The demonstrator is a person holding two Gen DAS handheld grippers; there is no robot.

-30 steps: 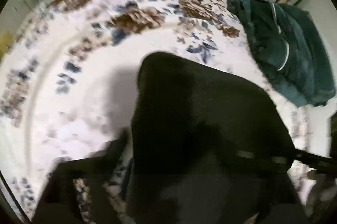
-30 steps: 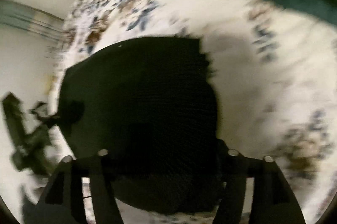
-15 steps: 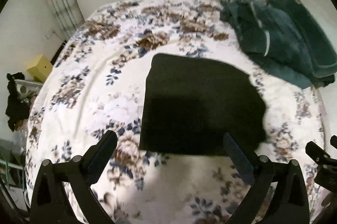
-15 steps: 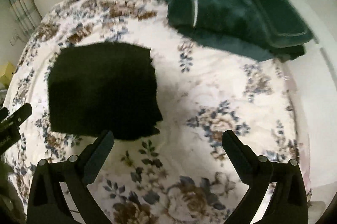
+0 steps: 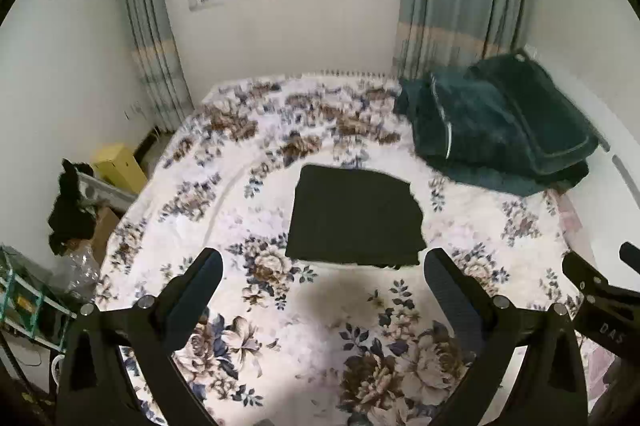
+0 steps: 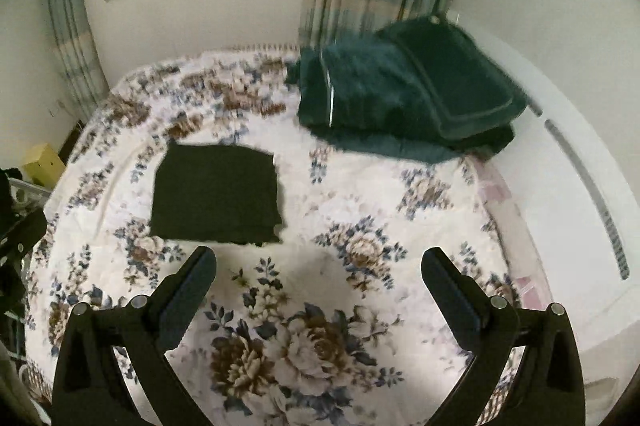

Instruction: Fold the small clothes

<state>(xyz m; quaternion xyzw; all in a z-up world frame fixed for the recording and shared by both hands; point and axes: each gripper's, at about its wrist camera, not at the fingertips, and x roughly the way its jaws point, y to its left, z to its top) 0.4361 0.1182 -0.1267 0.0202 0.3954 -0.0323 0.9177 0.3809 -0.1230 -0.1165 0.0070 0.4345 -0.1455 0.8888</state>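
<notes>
Left gripper (image 5: pixel 322 264): jaws wide apart, empty, above the near bedspread (image 5: pixel 280 338).
Right gripper (image 6: pixel 318 262): spread wide, empty.
Black garment (image 5: pixel 354 216): folded flat mid-bed.
Green blankets (image 5: pixel 500 130): far right.
Left view only: yellow box (image 5: pixel 120 166), clutter far left.

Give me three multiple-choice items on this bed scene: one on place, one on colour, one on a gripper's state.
1. Where does the folded black garment lie?
A. flat on the flowered bedspread
B. on the green blanket
C. on the windowsill

2. What colour is the blanket pile at the far right of the bed?
A. red
B. dark green
C. yellow

3. How is the right hand-held gripper?
A. shut on the garment
B. shut on the blanket
C. open, holding nothing

Answers: 1 A, bedspread shows all around it. 2 B, plainly dark green in both views. 3 C, its fingers stand wide apart over bare bedspread.
</notes>
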